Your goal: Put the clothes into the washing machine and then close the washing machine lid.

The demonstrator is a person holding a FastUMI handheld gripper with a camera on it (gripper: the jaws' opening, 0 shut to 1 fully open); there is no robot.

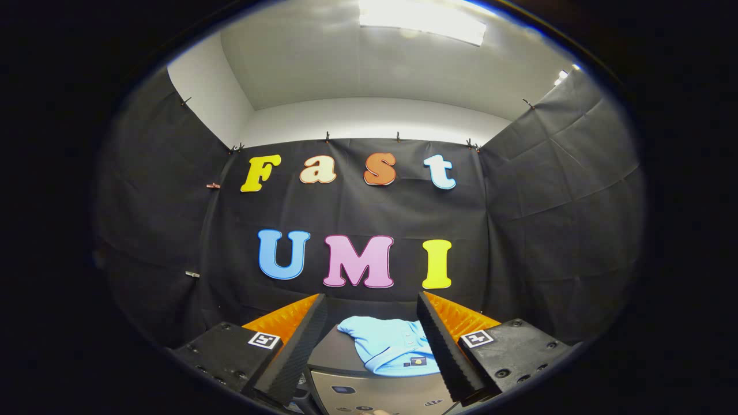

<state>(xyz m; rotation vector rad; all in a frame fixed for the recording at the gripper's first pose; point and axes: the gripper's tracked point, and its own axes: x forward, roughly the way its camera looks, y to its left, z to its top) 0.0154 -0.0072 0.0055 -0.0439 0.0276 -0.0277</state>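
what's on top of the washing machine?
A light blue garment lies on the grey washing machine, seen between the open tool fingers. The lid surface beneath it is covered.

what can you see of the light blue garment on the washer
The light blue garment looks like soft knit cloth with a dark-piped hem and a small dark tag. It lies crumpled on top of the grey washing machine, between and below the open tongs, whose fingers do not touch it.
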